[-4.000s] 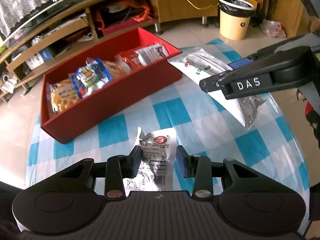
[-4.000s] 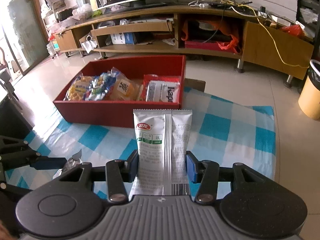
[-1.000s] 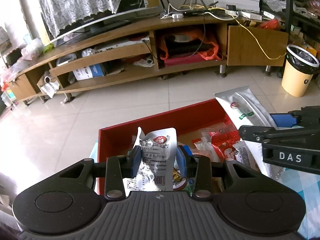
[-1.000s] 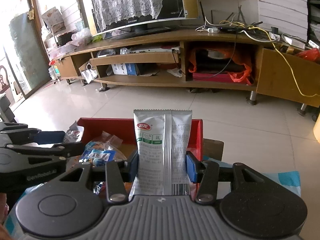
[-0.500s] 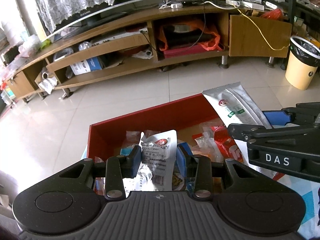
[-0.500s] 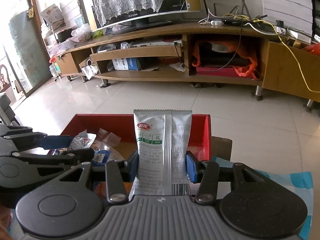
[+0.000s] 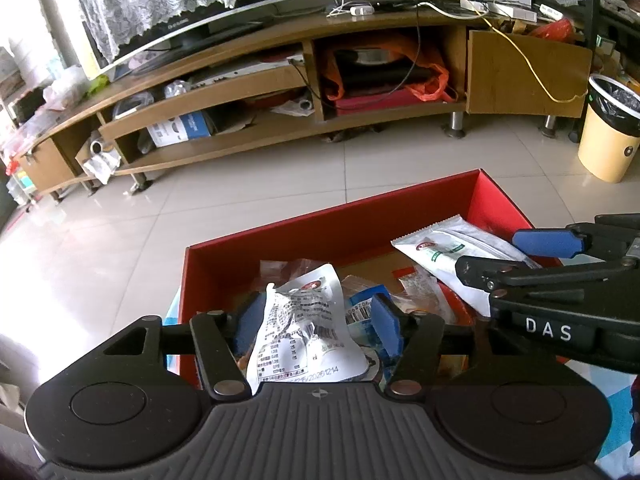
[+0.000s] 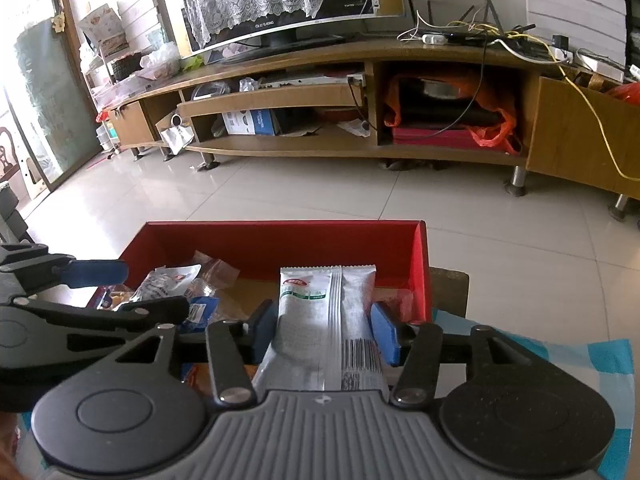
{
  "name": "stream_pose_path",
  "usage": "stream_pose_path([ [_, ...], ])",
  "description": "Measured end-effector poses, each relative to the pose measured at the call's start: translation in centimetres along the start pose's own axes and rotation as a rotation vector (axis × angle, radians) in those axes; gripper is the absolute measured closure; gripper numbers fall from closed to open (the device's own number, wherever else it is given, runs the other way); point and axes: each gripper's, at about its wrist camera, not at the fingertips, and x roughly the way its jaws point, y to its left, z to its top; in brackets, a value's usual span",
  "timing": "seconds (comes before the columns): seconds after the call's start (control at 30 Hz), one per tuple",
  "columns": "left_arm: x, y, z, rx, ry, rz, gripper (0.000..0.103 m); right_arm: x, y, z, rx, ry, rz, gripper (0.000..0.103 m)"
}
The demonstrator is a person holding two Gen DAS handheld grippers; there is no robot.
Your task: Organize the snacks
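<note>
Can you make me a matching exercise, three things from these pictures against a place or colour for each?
Things:
1. box
2. crumpled white packet
3. silver packet

Descriptions:
a. between the right gripper's fingers
b. red
c. between the left gripper's fingers

Pairs: 1-b, 2-c, 3-a

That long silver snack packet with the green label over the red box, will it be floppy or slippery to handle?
The silver packet probably stays fairly stiff: it stands straight between the right tool, whose jaws have just been opening. Its glossy foil looks slippery, so it may slide out. It seems light and should drop flat into the red box.
</note>
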Motion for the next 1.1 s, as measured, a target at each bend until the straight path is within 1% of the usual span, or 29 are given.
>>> stream_pose_path([
  [0.17,-0.6,-0.2,-0.2,0.006,-0.003,0.002,0.03,-0.3,0.2,0.1,-0.006,0.013,-0.013,0.05],
  [0.6,-3.7,0.9,-0.8,-0.028,-0.027,-0.011,0.023,-3.6,1.8,-0.2,-0.023,0.012,-0.029,0.047],
  [0.77,-4.4,1.1,-1.4,-0.032,-0.024,-0.024,0.022,-4.4,2.2,-0.8,-0.032,0.021,-0.036,0.046],
  [0.97,-5.4,1.1,-2.0,-0.04,-0.028,-0.027,0.022,-6.0,2.3,-1.6,-0.01,0.014,-0.035,0.046],
  [1.1,-5.9,1.1,-2.8,-0.051,-0.019,-0.037,0.022,-7.1,2.6,-2.2,-0.004,0.011,-0.035,0.043],
])
